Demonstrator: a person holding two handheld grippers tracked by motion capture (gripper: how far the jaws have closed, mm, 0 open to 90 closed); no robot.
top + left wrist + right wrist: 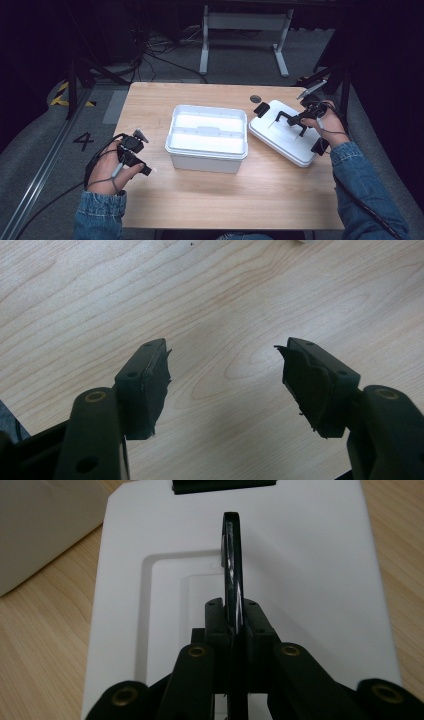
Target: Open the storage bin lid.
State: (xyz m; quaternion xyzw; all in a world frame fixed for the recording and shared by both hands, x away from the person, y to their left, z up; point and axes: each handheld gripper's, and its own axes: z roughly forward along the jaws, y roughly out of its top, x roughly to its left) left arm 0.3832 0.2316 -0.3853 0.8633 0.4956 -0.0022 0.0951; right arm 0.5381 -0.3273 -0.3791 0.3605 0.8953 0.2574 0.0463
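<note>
Hand-held gripper (235, 630) hiding handle's (232, 555) base

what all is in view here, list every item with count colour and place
table: 1, light wood, centre of the high view
open box: 1, white, middle of the table, nothing inside that I can make out
lid: 1, white, flat on the table to the right of the box, black latch at its far end
lid handle: 1, black, upright on the lid, pinched between the right gripper's jaws
round mark: 1, dark, far edge of the table; can't tell what it is
desk frame: 1, white, on the floor behind the table
left gripper: 1, black, jaws open over bare wood, near left of the table
right gripper: 1, black, over the lid
sleeves: 2, blue denim, bottom corners
</note>
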